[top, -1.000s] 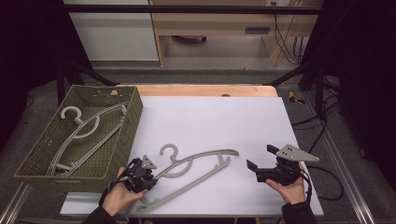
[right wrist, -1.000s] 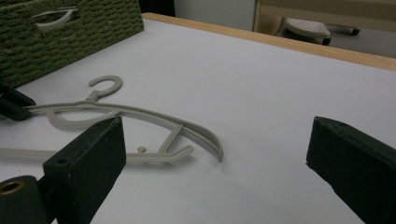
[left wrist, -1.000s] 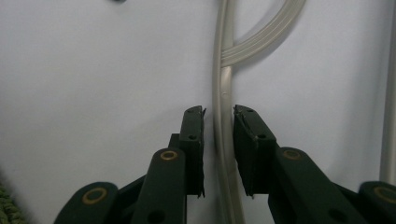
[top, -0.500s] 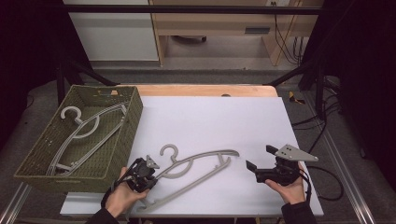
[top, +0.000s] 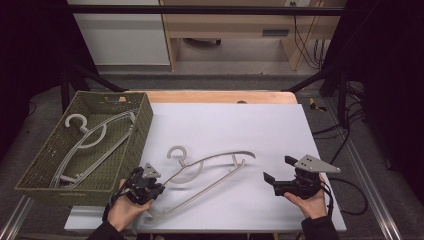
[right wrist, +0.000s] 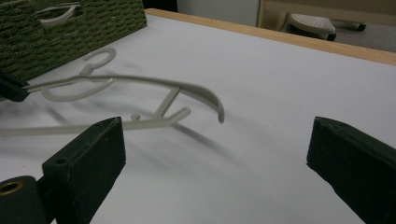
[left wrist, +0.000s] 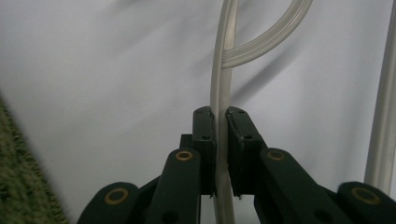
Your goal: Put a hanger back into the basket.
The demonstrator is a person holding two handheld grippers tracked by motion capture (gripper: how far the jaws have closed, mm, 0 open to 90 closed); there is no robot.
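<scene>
Gripping hanger (top: pixel 210 172) | left fingers (left wrist: pixel 204 140) clamped | long axis left-right, hook (top: pixel 176 152) away

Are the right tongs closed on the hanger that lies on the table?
No, the right tongs stand wide open above the white table, and the hanger lies farther off, apart from them.

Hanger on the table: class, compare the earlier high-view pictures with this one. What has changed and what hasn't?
The left gripper has closed onto the hanger at its near arm, with barely any other movement. The right gripper stays open and still; the basket and its hangers are unchanged.
</scene>
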